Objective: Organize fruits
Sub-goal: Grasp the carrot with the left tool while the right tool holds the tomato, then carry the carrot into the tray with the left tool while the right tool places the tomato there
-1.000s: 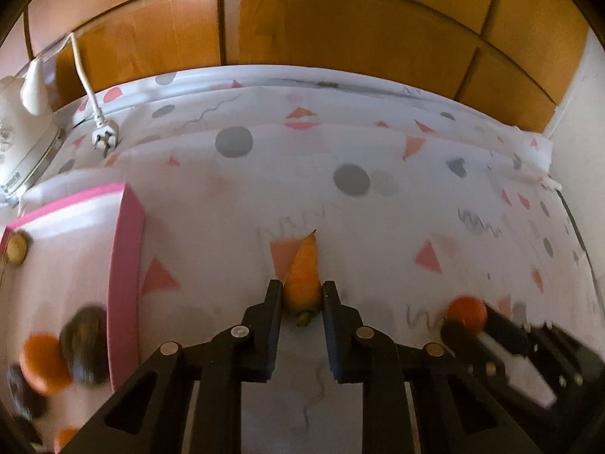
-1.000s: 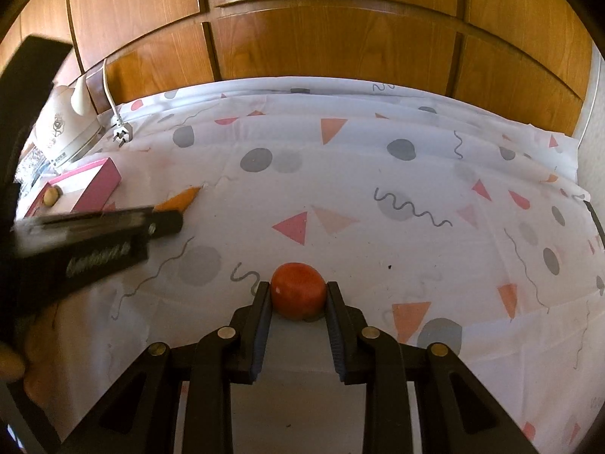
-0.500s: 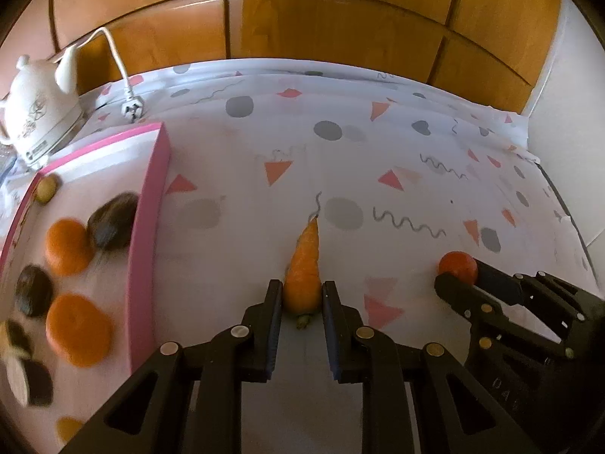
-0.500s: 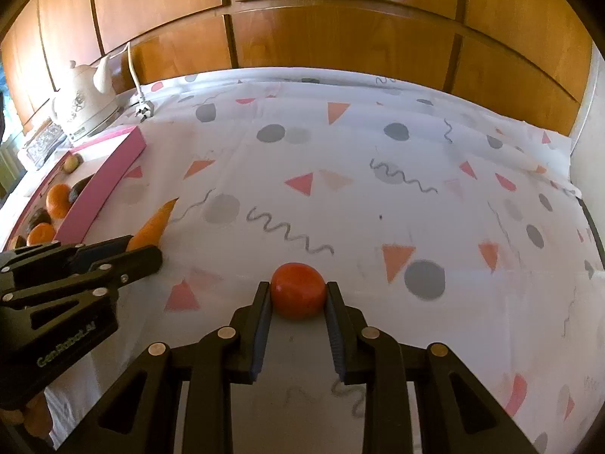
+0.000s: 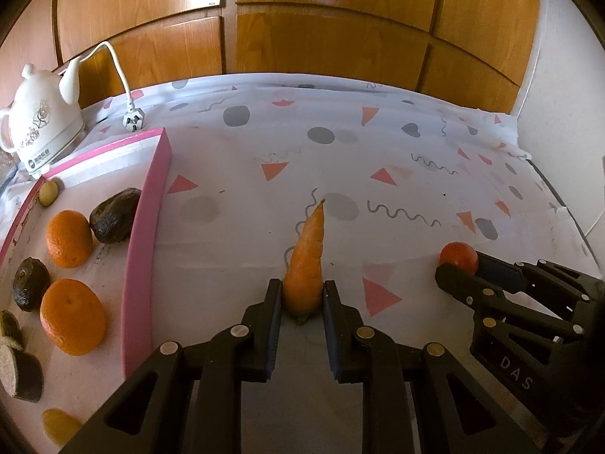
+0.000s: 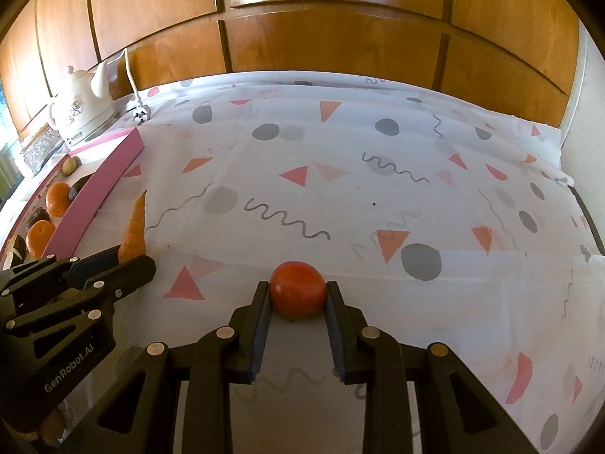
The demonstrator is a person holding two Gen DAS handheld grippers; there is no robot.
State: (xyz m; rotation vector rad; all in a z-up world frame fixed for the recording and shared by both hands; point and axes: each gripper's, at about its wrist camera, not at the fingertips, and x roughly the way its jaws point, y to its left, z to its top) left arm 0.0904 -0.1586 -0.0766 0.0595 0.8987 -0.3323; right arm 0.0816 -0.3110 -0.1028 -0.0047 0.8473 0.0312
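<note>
Fruit and vegetables are split between a pink-edged tray point(image 5: 145, 249) at the left of the table and the two grippers over the patterned tablecloth point(image 5: 397, 159). Inside the tray lie two oranges point(image 5: 70, 238), some dark brown fruits point(image 5: 115, 215), a small pale one at the far corner and cut dark pieces near the front edge. One carrot point(image 5: 306, 265) is clamped by its thick end between the pads of the left gripper point(image 5: 302, 299), its thin tip pointing away toward the wooden cabinets point(image 5: 321, 19); it is just beside the tray's pink wall, to the right of it. To the right, the right gripper point(image 6: 298, 295) is closed on a red tomato point(image 6: 298, 289), pads pressing both of its sides. Both grippers sit side by side over the cloth, near each other but apart. At the far left corner stands a white kettle point(image 5: 41, 128), behind the tray, with a white plug point(image 5: 133, 121) and cord lying on the cloth beside it.
</note>
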